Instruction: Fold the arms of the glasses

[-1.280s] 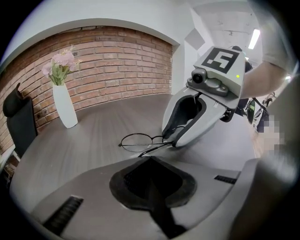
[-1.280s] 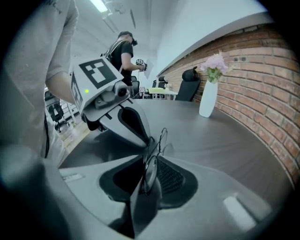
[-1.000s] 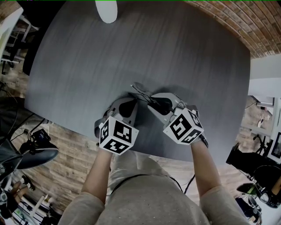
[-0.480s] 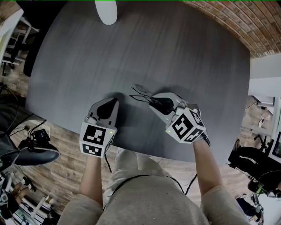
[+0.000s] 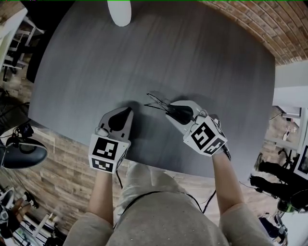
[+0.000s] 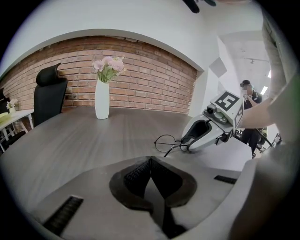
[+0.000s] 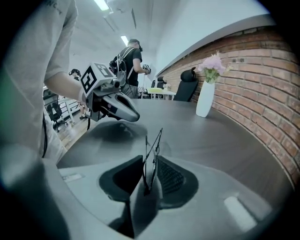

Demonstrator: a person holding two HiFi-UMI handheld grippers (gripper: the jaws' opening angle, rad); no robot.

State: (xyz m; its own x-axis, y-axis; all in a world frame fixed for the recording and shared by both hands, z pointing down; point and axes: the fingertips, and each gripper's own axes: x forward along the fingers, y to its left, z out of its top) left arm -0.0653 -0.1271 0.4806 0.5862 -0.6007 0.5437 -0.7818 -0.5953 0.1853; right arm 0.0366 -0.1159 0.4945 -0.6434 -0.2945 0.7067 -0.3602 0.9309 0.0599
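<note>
Thin round wire glasses (image 5: 155,100) lie low over the dark grey table (image 5: 202,53), just ahead of my right gripper (image 5: 166,108). In the right gripper view the glasses (image 7: 153,145) stand on edge between the two pads, gripped at the near end, while the jaws are easing open. The left gripper view shows one round lens (image 6: 165,143) sticking out of the right gripper (image 6: 185,142). My left gripper (image 5: 126,112) hovers a hand's width to the left of the glasses, apart from them. Its jaws (image 6: 150,161) are shut with nothing between them. It also shows in the right gripper view as the left gripper (image 7: 133,116).
A white vase (image 5: 119,11) with pink flowers (image 6: 109,65) stands at the table's far edge. A black office chair (image 6: 47,91) sits beyond the table by the brick wall. A person (image 7: 132,56) stands in the background. The table's near edge (image 5: 144,166) runs just under both hands.
My left gripper drew back leftward, away from the glasses, and rolled so its marker cube faces differently. The right gripper and the glasses stayed in place.
</note>
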